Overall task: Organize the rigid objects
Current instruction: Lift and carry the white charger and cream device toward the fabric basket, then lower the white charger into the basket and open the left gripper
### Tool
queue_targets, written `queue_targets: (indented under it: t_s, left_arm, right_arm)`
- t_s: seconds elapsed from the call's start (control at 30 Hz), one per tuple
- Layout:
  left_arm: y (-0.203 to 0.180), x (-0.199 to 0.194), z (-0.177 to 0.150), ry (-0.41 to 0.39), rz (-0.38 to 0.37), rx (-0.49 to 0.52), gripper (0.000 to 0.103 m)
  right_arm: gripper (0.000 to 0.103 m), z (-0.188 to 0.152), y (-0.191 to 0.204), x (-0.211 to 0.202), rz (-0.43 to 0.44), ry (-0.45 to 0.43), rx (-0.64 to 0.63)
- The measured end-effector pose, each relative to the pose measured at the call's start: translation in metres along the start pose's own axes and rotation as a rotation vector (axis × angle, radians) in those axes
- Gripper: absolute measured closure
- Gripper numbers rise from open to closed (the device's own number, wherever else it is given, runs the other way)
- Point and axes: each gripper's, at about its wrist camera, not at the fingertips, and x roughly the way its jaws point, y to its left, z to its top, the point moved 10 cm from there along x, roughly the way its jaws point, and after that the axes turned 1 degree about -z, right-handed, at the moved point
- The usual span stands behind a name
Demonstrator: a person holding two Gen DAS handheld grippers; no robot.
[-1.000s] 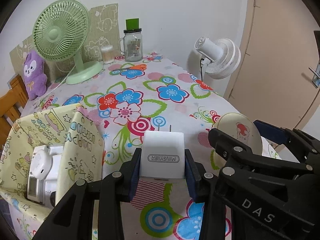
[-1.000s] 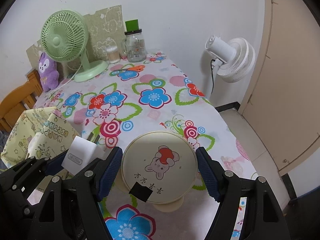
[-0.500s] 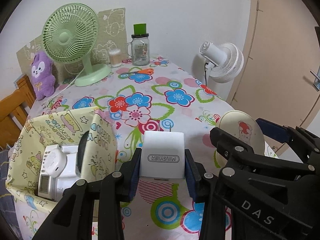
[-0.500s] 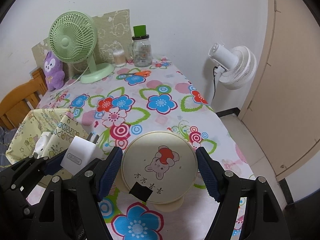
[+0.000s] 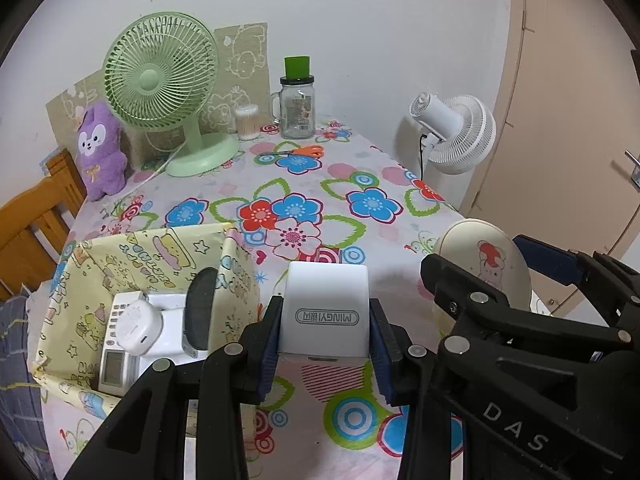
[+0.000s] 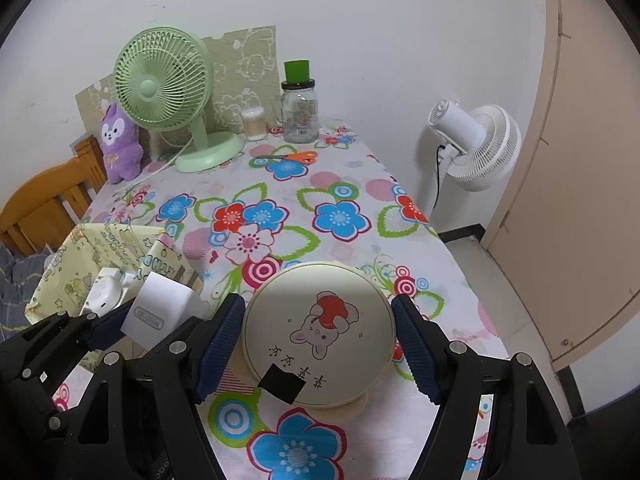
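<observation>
My left gripper is shut on a white charger block with a grey label, held above the flowered tablecloth. My right gripper is shut on a round cream disc on a small foot, printed with a bunny; its blue pads press on both sides of the rim. In the left wrist view the disc shows to the right. The charger shows low on the left in the right wrist view. A yellow patterned bag stands open left of the charger, holding several white gadgets.
At the back stand a green desk fan, a purple plush, a swab pot and a glass jar. Orange scissors lie near the jar. A white floor fan and a door are right, a wooden chair left.
Both grippers have risen and drawn back together, each keeping its object. More of the table and of the bag's inside shows now.
</observation>
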Motion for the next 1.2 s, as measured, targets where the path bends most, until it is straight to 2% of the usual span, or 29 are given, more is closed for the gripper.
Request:
queue_targets:
  t_s: [0.37,1.2]
  left_arm:
    - [0.019,-0.014,0.006,-0.01,0.015,-0.003,0.063]
    - [0.078,-0.025,0.01,-0.003,0.044,-0.057,0.063]
  right_arm:
    - [0.026,0.011,0.023,-0.01,0.031,-0.022,-0.017]
    - [0.026,0.029,0.087,-0.008,0.096,-0.013,-0.085]
